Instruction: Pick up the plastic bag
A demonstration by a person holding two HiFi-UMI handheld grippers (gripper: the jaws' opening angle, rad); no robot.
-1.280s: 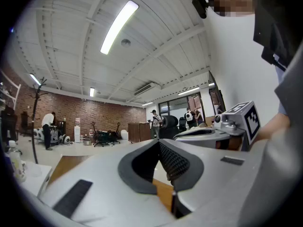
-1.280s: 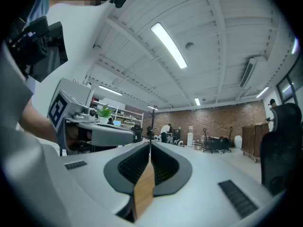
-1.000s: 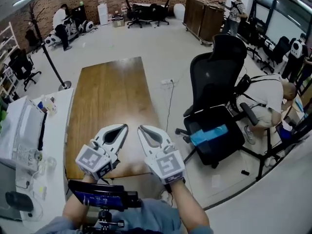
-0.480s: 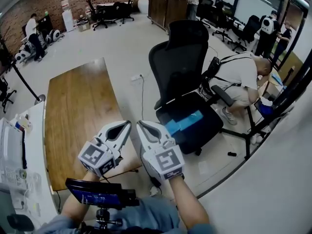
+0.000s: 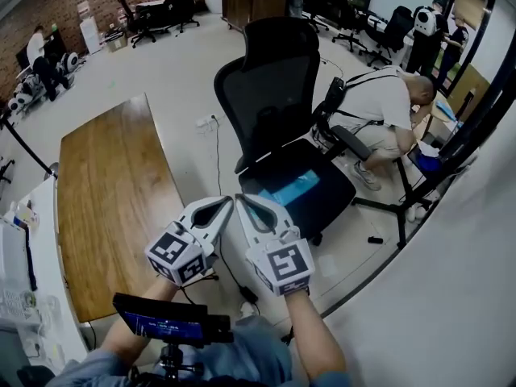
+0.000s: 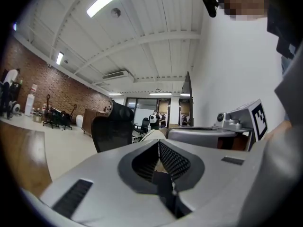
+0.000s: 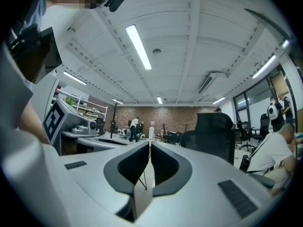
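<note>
Plastic bag [image 5: 292,190], pale blue, lying flat on the seat of the black office chair [image 5: 270,87], well apart from both claws and untouched. Out in front in the head view, the left gripper [image 5: 225,205] and the right gripper [image 5: 243,202], held level and side by side, tips almost meeting each other, pointed toward the near edge of the chair's seat and stopping just short of it. Wooden table [image 5: 105,184] to their left, chair to their right, pale floor [image 5: 185,79] between. Left claw clenched: in the left gripper view, ribbed pads pressed together at the tips, nothing caught between them, the chair's tall mesh back showing beyond. Right claw clenched as well: in the right gripper view, only a thin seam between the two halves, nothing in it, the same chair off to the right and a brick wall [image 5: 36,2] far behind. Beside the chair, on its right in the head view, a person in a white top [image 5: 379,99] bent low toward the floor. A dark screen on a small mount [image 5: 165,326] at the bottom edge, just below the two forearms. White desk [image 5: 36,240] along the left border, touching the table's long side. More office chairs and several people far off at the back of the room, too small to tell apart.
</note>
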